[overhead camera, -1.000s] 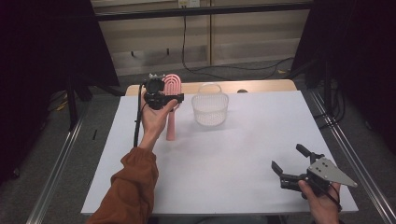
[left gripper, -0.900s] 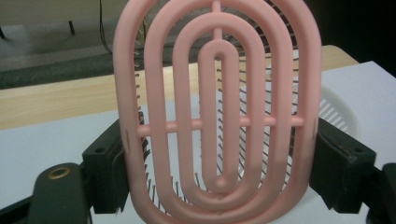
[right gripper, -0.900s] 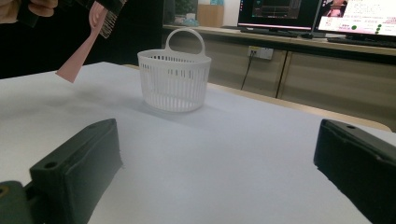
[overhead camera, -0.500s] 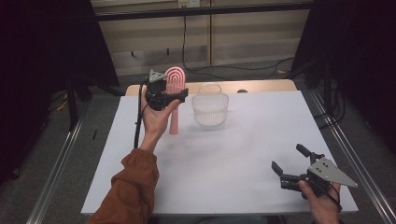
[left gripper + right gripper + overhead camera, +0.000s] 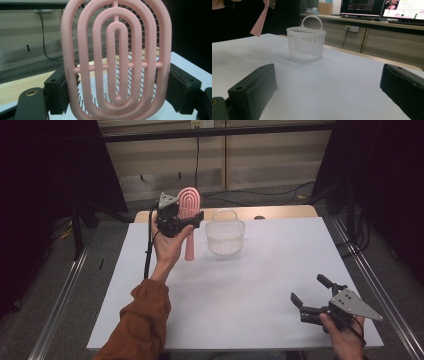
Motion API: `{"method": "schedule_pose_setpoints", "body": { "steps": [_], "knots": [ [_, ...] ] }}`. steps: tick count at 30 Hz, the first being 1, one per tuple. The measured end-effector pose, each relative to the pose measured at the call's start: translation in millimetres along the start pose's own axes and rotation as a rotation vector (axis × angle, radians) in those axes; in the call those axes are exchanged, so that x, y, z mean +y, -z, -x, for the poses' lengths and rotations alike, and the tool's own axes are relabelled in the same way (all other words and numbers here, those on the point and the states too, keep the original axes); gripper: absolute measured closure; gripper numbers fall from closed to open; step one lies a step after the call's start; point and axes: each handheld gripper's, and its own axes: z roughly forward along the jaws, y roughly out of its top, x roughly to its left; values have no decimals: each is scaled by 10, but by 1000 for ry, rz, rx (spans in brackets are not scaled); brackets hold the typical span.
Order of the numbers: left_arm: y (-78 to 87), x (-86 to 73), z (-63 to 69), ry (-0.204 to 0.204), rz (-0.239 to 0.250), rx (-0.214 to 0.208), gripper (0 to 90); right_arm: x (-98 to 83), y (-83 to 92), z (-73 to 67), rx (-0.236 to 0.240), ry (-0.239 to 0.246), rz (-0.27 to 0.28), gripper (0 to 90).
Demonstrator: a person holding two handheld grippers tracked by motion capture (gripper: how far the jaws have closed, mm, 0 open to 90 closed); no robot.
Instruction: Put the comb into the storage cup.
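Holding the pink hairbrush point(image 5: 189, 215) upright above the white table point(image 5: 240, 280), I am keeping the left gripper point(image 5: 187, 219) raised at about 11 o'clock, its jaws pinching the oval slotted head from both sides while the handle is hanging down just beside the white plastic basket point(image 5: 225, 236), which is sitting at 12 o'clock. I am resting the right gripper point(image 5: 309, 295) low near the table's edge at about 4 o'clock, jaws spread wide and gripping nothing, well apart from basket and brush.
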Motion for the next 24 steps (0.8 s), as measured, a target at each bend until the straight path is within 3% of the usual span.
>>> {"method": "schedule_pose_setpoints", "body": {
  "steps": [13, 21, 24],
  "knots": [
    [-28, 74, 39, 15, 48, -36, 198, -1, 3, 1, 6, 5, 0, 0],
    [-65, 154, 83, -4, 97, -66, 198, -1, 4, 3, 4, 6, 4, 0],
    [-98, 172, 123, -31, 104, -80, 198, -2, 4, 0, 3, 3, 0, 0]
  ]
}}
